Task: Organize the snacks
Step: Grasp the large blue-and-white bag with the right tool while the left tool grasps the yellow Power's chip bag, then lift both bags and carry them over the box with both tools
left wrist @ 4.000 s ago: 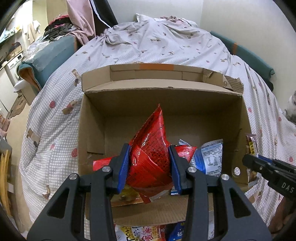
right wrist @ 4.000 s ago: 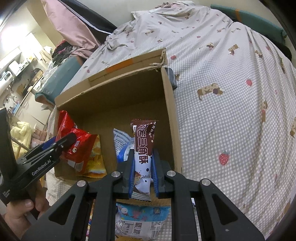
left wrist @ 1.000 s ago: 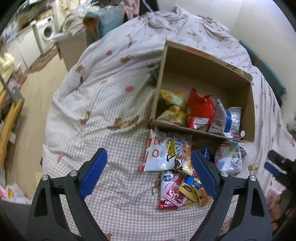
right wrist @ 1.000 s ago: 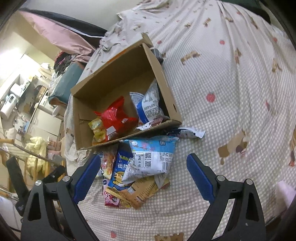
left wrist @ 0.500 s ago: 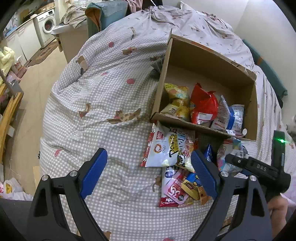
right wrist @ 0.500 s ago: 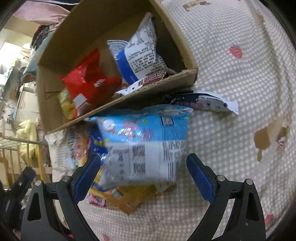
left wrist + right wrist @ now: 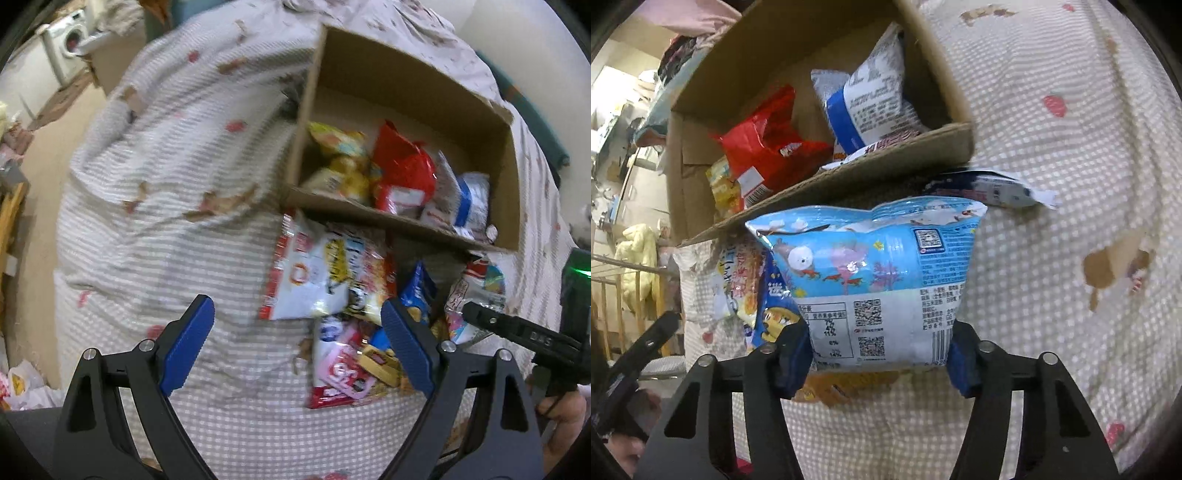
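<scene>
The right gripper (image 7: pixel 877 354), jaws flanking the light-blue snack bag (image 7: pixel 875 284) on the bedspread, should squeeze evenly, whether it grips yet I cannot tell, while the left gripper (image 7: pixel 295 345) gapes empty short of the cardboard box (image 7: pixel 886 162).

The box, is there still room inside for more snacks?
Yes. The cardboard box has bare floor along its far wall, behind the red bag. Its near side is crowded with bags. Outside, the bedspread left of the box is bare; the front is piled.
</scene>
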Demonstrator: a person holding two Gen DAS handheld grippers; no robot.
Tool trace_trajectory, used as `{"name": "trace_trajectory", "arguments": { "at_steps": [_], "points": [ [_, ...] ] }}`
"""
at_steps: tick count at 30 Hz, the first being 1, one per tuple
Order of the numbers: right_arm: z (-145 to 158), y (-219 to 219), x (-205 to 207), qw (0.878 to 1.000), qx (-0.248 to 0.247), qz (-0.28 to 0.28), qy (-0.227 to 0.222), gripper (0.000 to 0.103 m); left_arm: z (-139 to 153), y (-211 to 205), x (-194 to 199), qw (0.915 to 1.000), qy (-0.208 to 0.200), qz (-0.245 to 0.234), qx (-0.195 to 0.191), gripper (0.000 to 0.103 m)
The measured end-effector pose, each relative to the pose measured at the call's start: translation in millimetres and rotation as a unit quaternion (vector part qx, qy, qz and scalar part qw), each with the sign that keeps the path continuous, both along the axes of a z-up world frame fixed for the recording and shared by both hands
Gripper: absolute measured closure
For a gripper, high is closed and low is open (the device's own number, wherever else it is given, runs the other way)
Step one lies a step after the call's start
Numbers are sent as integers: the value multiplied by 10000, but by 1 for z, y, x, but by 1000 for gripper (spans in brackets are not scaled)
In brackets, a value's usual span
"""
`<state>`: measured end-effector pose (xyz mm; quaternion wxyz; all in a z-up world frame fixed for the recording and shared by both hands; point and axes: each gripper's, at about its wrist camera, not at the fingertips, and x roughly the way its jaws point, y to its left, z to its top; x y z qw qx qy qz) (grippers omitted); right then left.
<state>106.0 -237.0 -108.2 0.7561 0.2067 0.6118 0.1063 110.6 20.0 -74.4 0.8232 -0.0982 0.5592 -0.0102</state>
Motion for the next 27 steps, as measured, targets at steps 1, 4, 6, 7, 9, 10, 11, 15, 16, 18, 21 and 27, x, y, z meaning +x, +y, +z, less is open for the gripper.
{"name": "trace_trajectory", "arguments": {
  "at_steps": [1, 4, 6, 7, 9, 10, 11, 15, 16, 18, 21, 27],
  "points": [
    [5, -4, -4, 10000, 45, -46, -49, 43, -5, -6, 4, 9999, 70, -142, 35, 13],
    [19, -15, -16, 9996, 144, -111, -231, 43, -10, -19, 11, 9986, 60, -402, 325, 13],
    [28, -24, -23, 9988, 225, -149, -405, 43, -14, -24, 18, 9982, 132, -510, 300, 13],
    [30, -27, -23, 9985, 261, -171, -461, 43, -17, -27, 25, 9980, 213, -535, 255, 13],
    [35, -32, -24, 9977, 355, -213, -544, 43, -23, -32, 36, 9976, 334, -584, 158, 13],
    [36, -34, -25, 9975, 372, -229, -562, 43, -27, -34, 41, 9973, 370, -606, 172, 13],
    [37, -38, -25, 9973, 380, -247, -576, 43, -31, -37, 45, 9970, 414, -621, 213, 13],
    [40, -46, -26, 9968, 460, -314, -571, 43, -49, -45, 63, 9957, 594, -686, 208, 13],
    [40, -46, -25, 9967, 461, -314, -584, 43, -53, -47, 68, 9955, 600, -671, 305, 13],
    [42, -49, -27, 9966, 480, -306, -593, 43, -57, -50, 73, 9951, 575, -672, 440, 13],
    [40, -43, -25, 9966, 508, -276, -580, 43, -60, -55, 77, 9945, 583, -699, 518, 13],
    [38, -39, -23, 9970, 473, -232, -559, 43, -73, -62, 84, 9944, 693, -630, 487, 12]
  ]
}}
